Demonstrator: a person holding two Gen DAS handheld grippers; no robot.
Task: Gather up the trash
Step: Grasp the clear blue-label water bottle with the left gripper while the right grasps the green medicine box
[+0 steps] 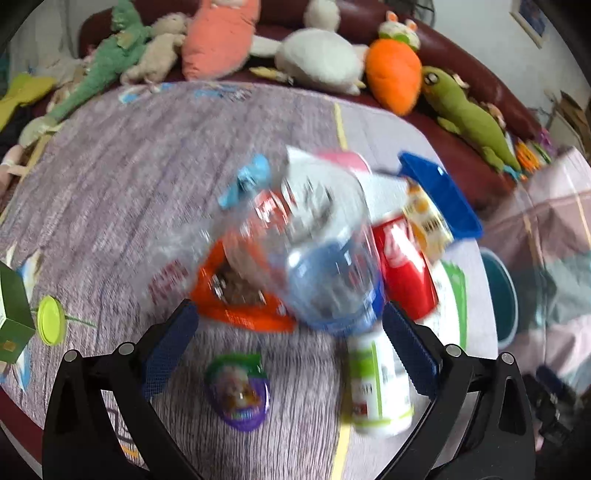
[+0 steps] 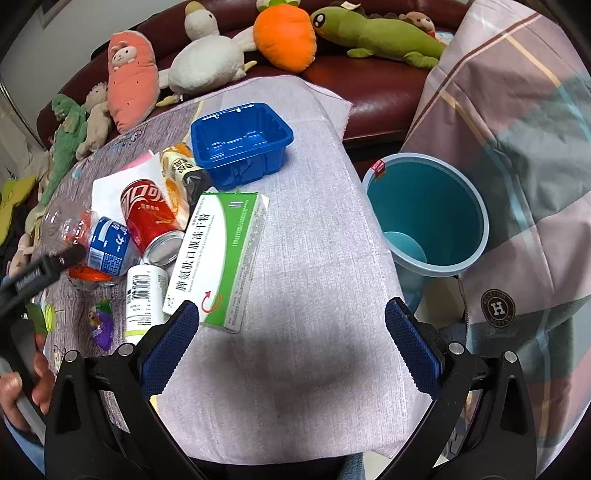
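Note:
A crushed clear plastic bottle (image 1: pixel 325 266) with a blue label lies blurred just beyond the tips of my left gripper (image 1: pixel 290 325), which is open; I cannot tell if a finger touches it. Around it lie an orange wrapper (image 1: pixel 236 302), a red cola can (image 1: pixel 402 266) and a small white bottle (image 1: pixel 376 387). In the right wrist view my right gripper (image 2: pixel 291 317) is open over bare cloth with nothing between its fingers. Just past its left finger lies a green-and-white box (image 2: pixel 221 254), with the can (image 2: pixel 147 218) and the bottle (image 2: pixel 109 243) beyond.
A teal bin (image 2: pixel 424 214) stands on the floor off the table's right edge. A blue plastic tray (image 2: pixel 240 140) sits at the back of the cloth. A purple jelly cup (image 1: pixel 240 391), a yellow-green lid (image 1: pixel 51 319) and a green carton (image 1: pixel 11 317) lie near the left. Plush toys (image 2: pixel 284 33) line the sofa. A hand (image 2: pixel 22 380) is at lower left.

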